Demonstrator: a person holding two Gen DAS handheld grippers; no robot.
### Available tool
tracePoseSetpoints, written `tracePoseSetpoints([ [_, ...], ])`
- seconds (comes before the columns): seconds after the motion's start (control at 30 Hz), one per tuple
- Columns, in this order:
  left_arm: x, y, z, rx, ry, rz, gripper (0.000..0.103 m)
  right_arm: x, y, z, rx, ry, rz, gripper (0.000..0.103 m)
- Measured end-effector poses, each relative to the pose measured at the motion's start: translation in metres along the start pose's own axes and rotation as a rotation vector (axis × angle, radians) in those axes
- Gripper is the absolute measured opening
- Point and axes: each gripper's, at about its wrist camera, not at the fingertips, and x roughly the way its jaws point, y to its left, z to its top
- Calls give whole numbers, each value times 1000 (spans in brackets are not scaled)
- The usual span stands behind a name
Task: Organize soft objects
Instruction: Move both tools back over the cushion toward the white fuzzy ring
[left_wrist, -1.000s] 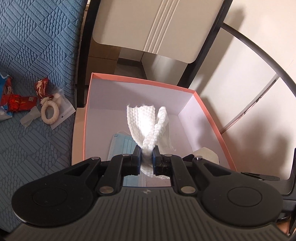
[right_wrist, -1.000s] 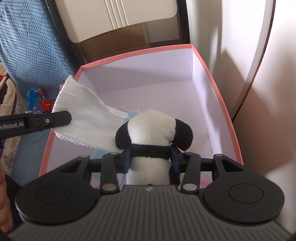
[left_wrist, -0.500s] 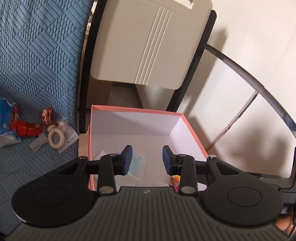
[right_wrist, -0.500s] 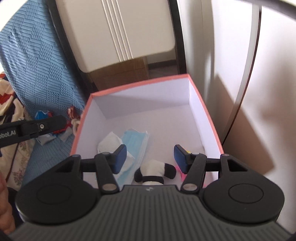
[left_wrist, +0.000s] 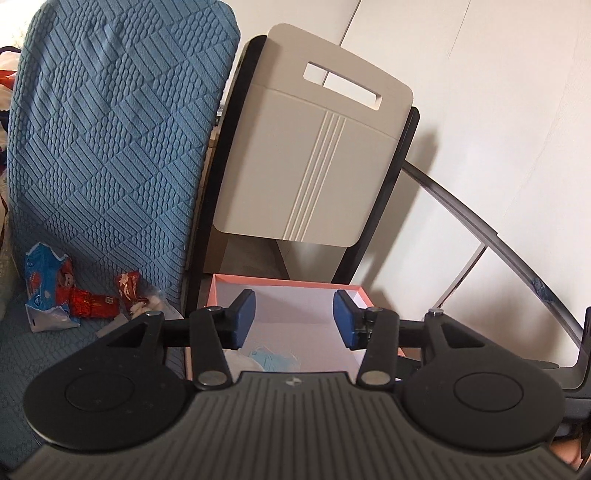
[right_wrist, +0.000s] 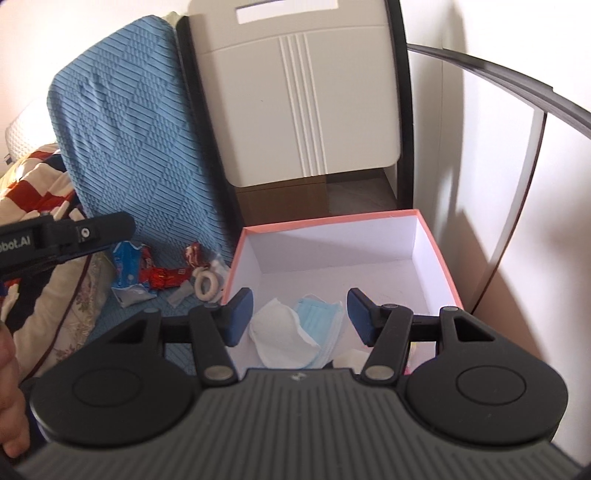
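Note:
The pink box (right_wrist: 332, 221) with white walls holds a folded white cloth (right_wrist: 280, 332) and a blue face mask (right_wrist: 321, 317) side by side. A white bit of the panda plush (right_wrist: 349, 359) shows at the near edge; the rest is hidden behind the gripper body. My right gripper (right_wrist: 300, 314) hangs open above the box with nothing between its pads. My left gripper (left_wrist: 294, 317) is also above the box (left_wrist: 284, 283); its jaws are opening and hold nothing. The mask (left_wrist: 273, 360) peeks out below it. One left finger (right_wrist: 74, 236) shows at the left.
A blue quilted cushion (left_wrist: 110, 147) stands left of the box, with snack packets (left_wrist: 51, 299) and a white ring (right_wrist: 207, 284) on its seat. A beige panel (left_wrist: 314, 166) leans behind the box. A wall and a dark curved rail (right_wrist: 517, 81) are on the right.
The left gripper let go of the white cloth and the right one let go of the panda plush, both into the box. Both grippers opened, rose and tilted up.

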Motion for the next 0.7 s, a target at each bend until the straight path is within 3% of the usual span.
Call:
tracePoseSetpoints([
  [0.37,-45,42,-2,-16,-49,69,53,1,49,-16,-66,-2,41,59],
  [0.7,-60,75,-17,-33,-59,97,53,12,85,-37,-117,28,77,59],
])
